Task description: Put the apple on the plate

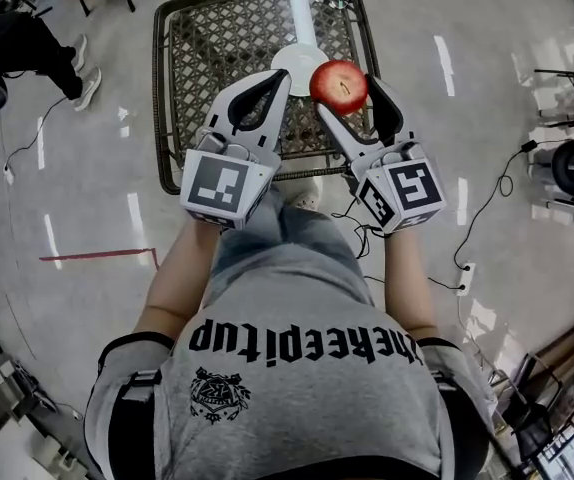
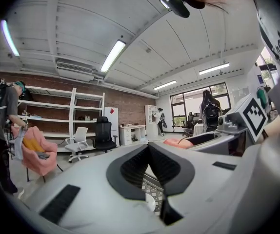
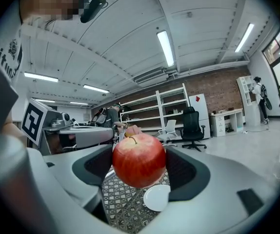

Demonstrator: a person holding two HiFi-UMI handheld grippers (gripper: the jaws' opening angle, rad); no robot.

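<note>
A red apple (image 1: 338, 86) hangs above the dark lattice table (image 1: 217, 38), and my right gripper (image 1: 349, 92) is shut on it from both sides. In the right gripper view the apple (image 3: 138, 160) fills the gap between the grey jaws, stem up. The small white plate (image 3: 157, 197) lies on the table below and slightly to the right. From the head view the plate (image 1: 300, 67) sits at the table's middle, just left of the apple. My left gripper (image 1: 276, 80) is held beside the right one over the table, shut with nothing in it; its tips (image 2: 150, 149) meet.
The table has a raised metal rim (image 1: 159, 88) and stands on a glossy floor. A person's legs (image 1: 37, 53) are at the far left. Cables and a power strip (image 1: 464, 276) lie on the floor to the right. A red tape line (image 1: 97, 256) marks the floor on the left.
</note>
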